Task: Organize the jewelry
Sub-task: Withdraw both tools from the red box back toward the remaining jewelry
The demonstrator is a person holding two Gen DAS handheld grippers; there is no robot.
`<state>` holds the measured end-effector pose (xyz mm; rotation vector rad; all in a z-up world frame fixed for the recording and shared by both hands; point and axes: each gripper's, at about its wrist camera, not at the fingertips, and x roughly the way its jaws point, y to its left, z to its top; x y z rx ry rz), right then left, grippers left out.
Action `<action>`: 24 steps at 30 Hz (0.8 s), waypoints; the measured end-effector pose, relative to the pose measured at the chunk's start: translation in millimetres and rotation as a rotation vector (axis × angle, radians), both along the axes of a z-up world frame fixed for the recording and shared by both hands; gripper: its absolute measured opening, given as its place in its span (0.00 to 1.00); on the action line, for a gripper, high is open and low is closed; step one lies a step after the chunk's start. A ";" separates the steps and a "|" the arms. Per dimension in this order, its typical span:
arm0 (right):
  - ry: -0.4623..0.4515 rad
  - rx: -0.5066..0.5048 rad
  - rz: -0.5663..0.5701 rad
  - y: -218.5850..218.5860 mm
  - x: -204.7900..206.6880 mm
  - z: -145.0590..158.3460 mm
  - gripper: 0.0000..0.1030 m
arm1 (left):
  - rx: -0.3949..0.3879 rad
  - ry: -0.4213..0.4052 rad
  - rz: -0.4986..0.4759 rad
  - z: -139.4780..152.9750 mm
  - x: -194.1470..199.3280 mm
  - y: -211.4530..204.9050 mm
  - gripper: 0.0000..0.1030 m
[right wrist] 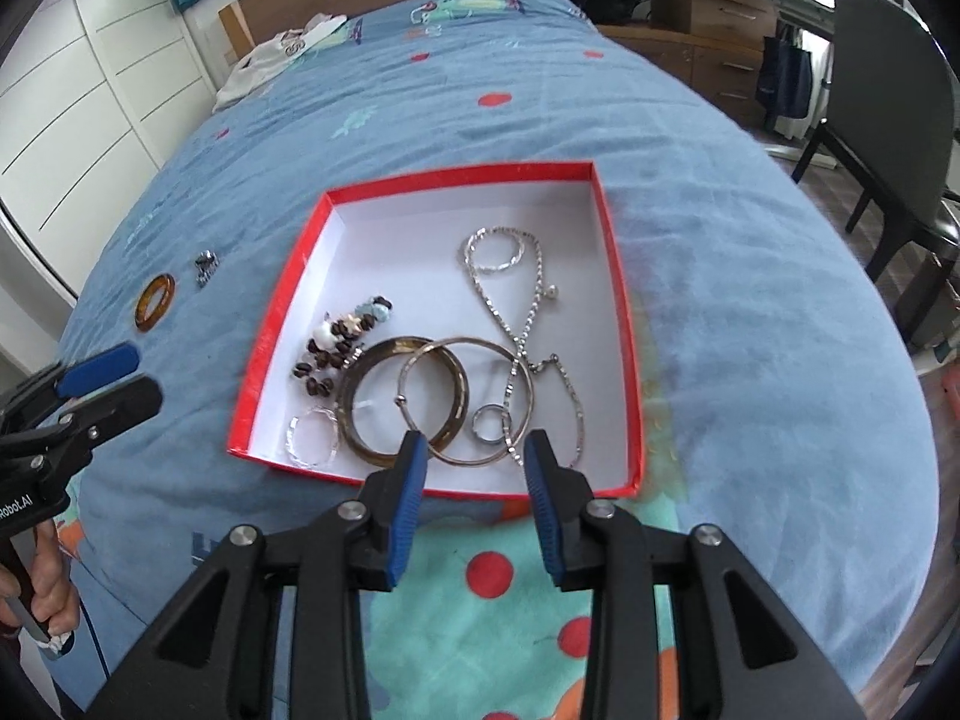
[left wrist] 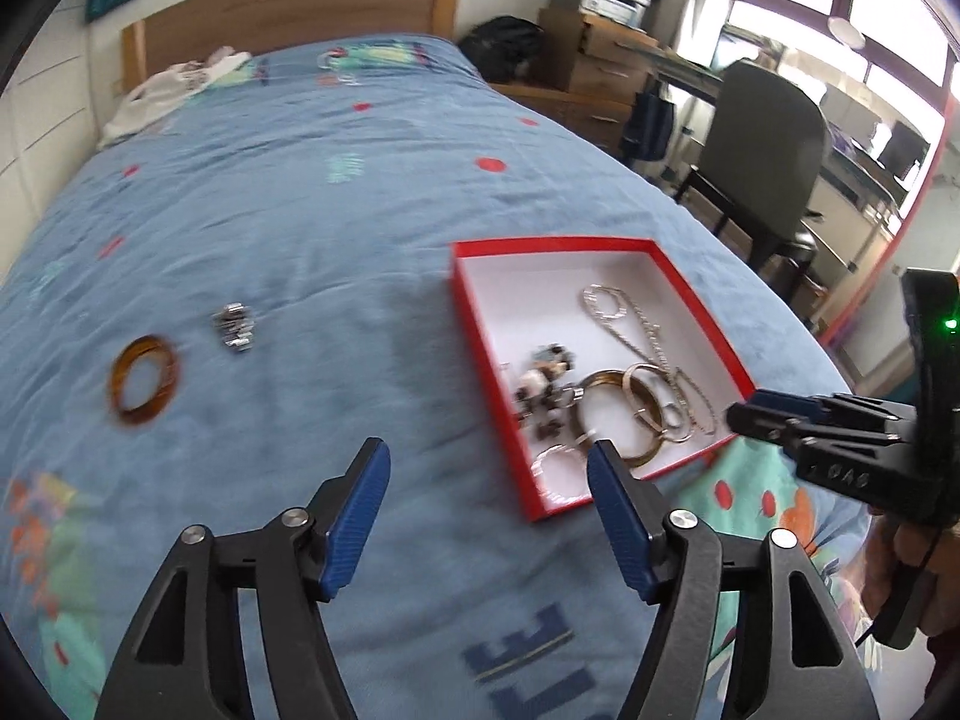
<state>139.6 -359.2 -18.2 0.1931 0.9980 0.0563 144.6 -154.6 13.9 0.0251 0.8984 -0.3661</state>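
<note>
A bed covered with a blue patterned quilt [right wrist: 750, 300] fills both views, its wooden headboard [left wrist: 288, 6] at the far end, white wardrobe doors [right wrist: 72, 120] on one side and a dark chair [left wrist: 768, 138] by a desk under the window on the other.

A shallow red cardboard box with a white inside [right wrist: 621, 324] lies flat on the quilt, one long side towards the headboard. In it a silver chain necklace [right wrist: 528, 312] runs lengthwise from the far part to the near wall, beside a brown bangle [right wrist: 354, 420] overlapped by a thin silver bangle [right wrist: 522, 372], a small silver ring [right wrist: 489, 423], a clear beaded bracelet [right wrist: 312, 438] and a dark bead bracelet with pale charms [right wrist: 336, 348].

Outside the box, well apart from it on the quilt, lie an amber bangle [left wrist: 144, 387] and a small silver piece [left wrist: 234, 327].

The left tool [left wrist: 489, 468] hangs released over bare quilt beside the box, nothing between its blue pads. The right tool [right wrist: 477, 456] hovers above the box's near edge, its pads apart and gripping nothing.
</note>
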 end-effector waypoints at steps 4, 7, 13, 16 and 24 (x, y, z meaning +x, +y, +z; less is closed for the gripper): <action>-0.019 -0.015 -0.009 11.3 -11.1 15.2 0.32 | 0.023 -0.018 0.064 5.9 -13.6 23.7 0.68; -0.028 -0.019 -0.011 21.5 -20.8 24.3 0.33 | 0.036 -0.027 0.119 8.8 -24.2 41.7 0.69; -0.025 -0.036 -0.009 43.7 -35.1 29.9 0.38 | 0.092 -0.070 0.212 12.7 -44.4 71.4 0.73; -0.022 -0.033 -0.012 54.1 -41.1 31.0 0.38 | 0.103 -0.085 0.251 14.6 -50.0 87.4 0.73; -0.034 -0.037 0.002 86.2 -49.1 39.4 0.38 | 0.104 -0.088 0.305 13.6 -61.7 122.0 0.74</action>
